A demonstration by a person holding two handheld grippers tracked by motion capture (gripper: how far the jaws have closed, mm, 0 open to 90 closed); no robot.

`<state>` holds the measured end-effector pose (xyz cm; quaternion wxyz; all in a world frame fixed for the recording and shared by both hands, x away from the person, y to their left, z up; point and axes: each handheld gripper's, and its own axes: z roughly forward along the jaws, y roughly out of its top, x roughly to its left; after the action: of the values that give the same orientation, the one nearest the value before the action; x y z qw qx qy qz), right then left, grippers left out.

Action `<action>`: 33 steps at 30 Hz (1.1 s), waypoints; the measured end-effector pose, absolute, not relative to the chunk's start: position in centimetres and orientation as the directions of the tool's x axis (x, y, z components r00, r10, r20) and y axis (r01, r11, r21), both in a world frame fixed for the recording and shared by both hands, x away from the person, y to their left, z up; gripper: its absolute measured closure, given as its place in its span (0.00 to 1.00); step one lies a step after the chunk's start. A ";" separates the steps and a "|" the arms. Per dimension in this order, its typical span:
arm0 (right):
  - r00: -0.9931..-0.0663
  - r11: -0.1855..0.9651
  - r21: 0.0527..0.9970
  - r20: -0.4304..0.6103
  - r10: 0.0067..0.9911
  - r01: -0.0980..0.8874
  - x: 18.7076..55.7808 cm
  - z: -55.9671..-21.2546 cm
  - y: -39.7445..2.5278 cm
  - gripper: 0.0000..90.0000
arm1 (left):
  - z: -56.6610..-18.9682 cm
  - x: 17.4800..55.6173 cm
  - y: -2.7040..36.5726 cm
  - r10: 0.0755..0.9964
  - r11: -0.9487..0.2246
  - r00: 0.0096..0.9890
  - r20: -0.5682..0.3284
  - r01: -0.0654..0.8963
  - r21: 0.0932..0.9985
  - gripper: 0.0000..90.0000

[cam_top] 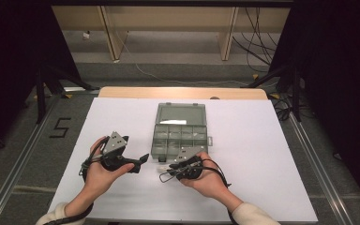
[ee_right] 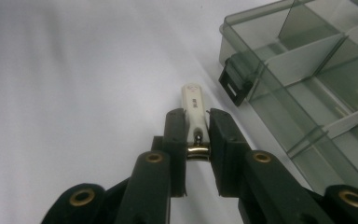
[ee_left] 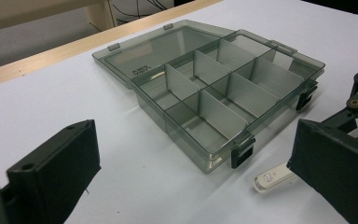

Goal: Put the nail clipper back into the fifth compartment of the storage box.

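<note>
A small white USB stick (ee_right: 192, 106), slim and rounded at its far end with faint grey print on its top face and a metal fitting at its near end, lies flat on the white table cover (cam_top: 122, 117) just beside the front corner of an open compartment box (cam_top: 180, 133), near that box's black latch (ee_right: 235, 83). The right gripper (ee_right: 196, 126) has its two black jaws closed on the stick's near end, the metal part sitting between them and the white body pointing away from the hand; in the left gripper view the stick (ee_left: 273, 177) pokes out from behind a dark jaw, resting on the cover short of the box. The box (ee_left: 223, 93) is smoky translucent grey plastic, its lid folded back flat on the far side and its tray split by pale dividers into two rows of compartments, all of them bare. The left gripper (cam_top: 140, 161) is held to the left of the box, apart from it and from the stick, its jaws standing wide apart with nothing between them. The person's hands (cam_top: 98, 176) come in from the near edge of the table, pale sleeves at the wrists.
</note>
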<state>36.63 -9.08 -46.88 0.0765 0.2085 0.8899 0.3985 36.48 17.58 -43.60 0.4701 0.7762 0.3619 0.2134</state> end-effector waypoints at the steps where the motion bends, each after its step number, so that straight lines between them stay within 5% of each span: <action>1: -0.900 0.591 0.747 0.022 0.435 0.304 36.6 -46.8 -9.1 0.87 | -43.6 36.5 17.6 0.763 -0.296 0.647 -0.010 0.362 0.884 0.01; 33: -0.884 0.517 0.805 0.020 0.466 0.291 37.4 -43.3 -9.4 0.87 | -43.6 36.4 17.6 0.769 -0.291 0.640 -0.009 0.362 0.886 0.01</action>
<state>37.44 -9.43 -43.29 0.0997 0.2189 0.8651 0.4403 36.45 17.59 -43.57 0.4703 0.7737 0.3654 0.2161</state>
